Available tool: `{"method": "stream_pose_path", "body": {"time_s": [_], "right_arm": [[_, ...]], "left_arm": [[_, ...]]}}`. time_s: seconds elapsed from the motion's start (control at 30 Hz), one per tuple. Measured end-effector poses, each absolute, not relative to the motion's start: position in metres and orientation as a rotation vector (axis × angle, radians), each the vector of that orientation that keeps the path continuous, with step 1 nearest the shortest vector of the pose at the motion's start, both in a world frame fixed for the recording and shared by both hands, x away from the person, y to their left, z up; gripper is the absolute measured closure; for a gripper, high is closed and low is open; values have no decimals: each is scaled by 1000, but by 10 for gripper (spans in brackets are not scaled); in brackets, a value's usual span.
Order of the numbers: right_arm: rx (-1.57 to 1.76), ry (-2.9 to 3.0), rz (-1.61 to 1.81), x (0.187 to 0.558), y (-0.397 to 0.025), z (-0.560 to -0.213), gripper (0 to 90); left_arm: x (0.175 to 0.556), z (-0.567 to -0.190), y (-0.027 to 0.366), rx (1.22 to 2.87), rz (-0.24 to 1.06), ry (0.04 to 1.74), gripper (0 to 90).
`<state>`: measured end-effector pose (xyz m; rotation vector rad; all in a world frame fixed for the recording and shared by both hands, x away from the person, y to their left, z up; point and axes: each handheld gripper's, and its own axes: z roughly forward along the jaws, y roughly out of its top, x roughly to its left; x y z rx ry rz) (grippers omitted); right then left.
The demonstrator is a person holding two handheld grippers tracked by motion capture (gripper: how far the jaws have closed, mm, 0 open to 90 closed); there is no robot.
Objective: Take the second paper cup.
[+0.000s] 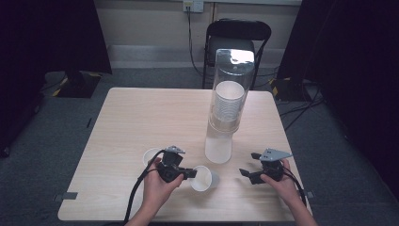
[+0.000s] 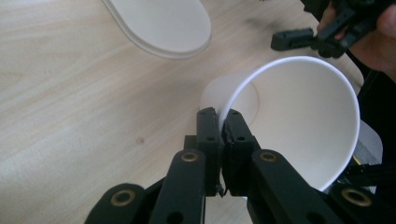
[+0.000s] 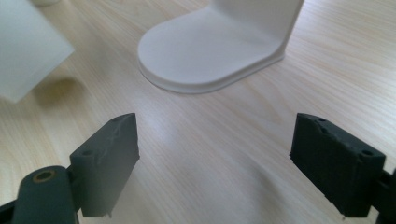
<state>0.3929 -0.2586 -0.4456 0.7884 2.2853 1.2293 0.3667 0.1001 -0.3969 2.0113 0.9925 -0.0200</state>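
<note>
Curtained lab: black drapes (image 1: 56,33), floor cables (image 1: 301,110)

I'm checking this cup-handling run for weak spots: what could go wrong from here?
The left gripper pinches only the thin rim of the paper cup, so the rim may crease or the tilted cup may slip out. The cup hangs close to the tall cup dispenser; a swing could knock it. The right gripper is open and empty, so nothing backs the cup up.
</note>
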Motion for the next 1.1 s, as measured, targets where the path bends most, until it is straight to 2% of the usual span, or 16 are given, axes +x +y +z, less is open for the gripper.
{"method": "stream_pose_path", "body": {"time_s": [0.1, 0.17, 0.2, 0.3, 0.5, 0.67, 0.73, 0.83, 0.97, 1.1], "right_arm": [[767, 2289, 1218, 393, -255, -445, 149], [761, 2296, 1220, 392, -254, -446, 149], [763, 2296, 1216, 392, -254, -445, 149], [766, 2284, 1229, 390, -256, -443, 150], [768, 2279, 1235, 390, -257, -443, 149], [764, 2284, 1231, 389, -256, -443, 149], [767, 2283, 1230, 389, -257, -443, 149], [769, 2286, 1224, 389, -257, -443, 149], [769, 2297, 1199, 387, -261, -442, 149], [784, 2313, 1170, 386, -266, -442, 148]], "left_arm": [[371, -393, 95, 2012, -28, 994, 865], [373, -392, 90, 2000, -33, 1009, 794], [373, -390, 87, 1998, -36, 1005, 786], [376, -387, 80, 2017, -41, 998, 816], [380, -383, 76, 2004, 5, 981, 695], [378, -383, 78, 2009, 9, 967, 660], [376, -382, 80, 1992, 32, 953, 599], [370, -380, 86, 1993, 91, 900, 427], [355, -386, 100, 2042, 102, 822, 308], [339, -403, 116, 2079, 99, 781, 267]]}}
